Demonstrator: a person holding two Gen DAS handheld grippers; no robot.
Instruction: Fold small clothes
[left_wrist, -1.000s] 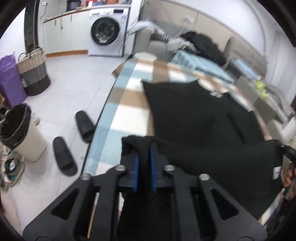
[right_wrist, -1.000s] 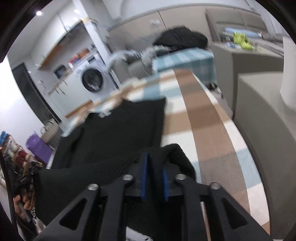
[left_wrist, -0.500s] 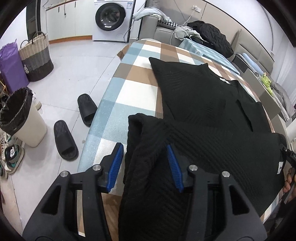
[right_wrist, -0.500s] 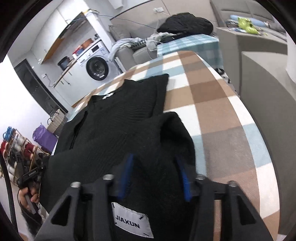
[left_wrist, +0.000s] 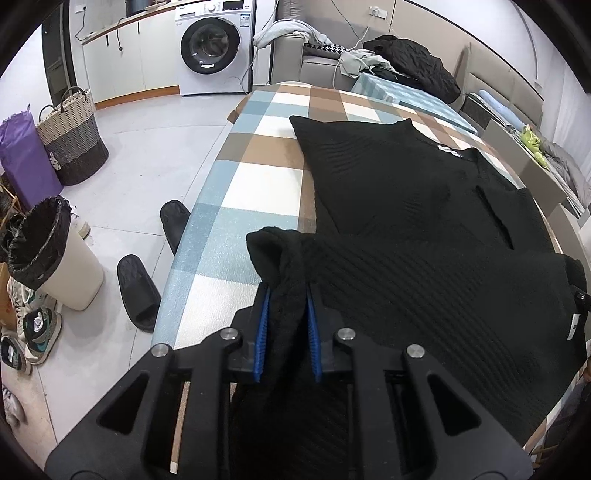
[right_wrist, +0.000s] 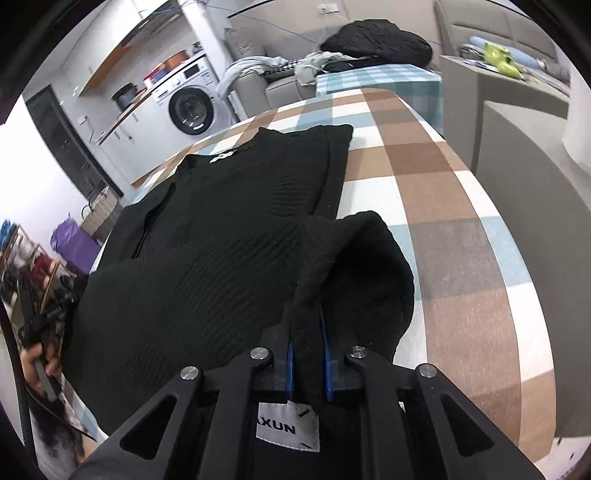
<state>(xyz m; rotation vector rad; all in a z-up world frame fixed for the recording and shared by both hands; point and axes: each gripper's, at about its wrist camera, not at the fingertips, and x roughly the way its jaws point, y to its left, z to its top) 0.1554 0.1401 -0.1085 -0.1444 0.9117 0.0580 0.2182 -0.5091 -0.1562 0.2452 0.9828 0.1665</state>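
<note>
A black ribbed knit garment (left_wrist: 406, 206) lies on the checked table (left_wrist: 258, 177), its near part doubled back over the rest. My left gripper (left_wrist: 286, 317) is shut on the garment's near left corner. My right gripper (right_wrist: 306, 354) is shut on the near right corner of the garment (right_wrist: 229, 236), with a white brand label (right_wrist: 288, 428) showing below the blue pads. The cloth between the two grippers hangs in a raised fold over the table (right_wrist: 461, 229).
Left of the table on the floor are two black slippers (left_wrist: 138, 291), a white bin with a black liner (left_wrist: 48, 251), sneakers, a woven basket (left_wrist: 74, 144) and a purple bag. A washing machine (left_wrist: 214, 44) and a sofa with clothes stand behind. Grey furniture (right_wrist: 535, 140) flanks the table's right.
Both grippers opened half a second ago and have now shut again on the garment's near corners. The fold lies further over the garment than before.
</note>
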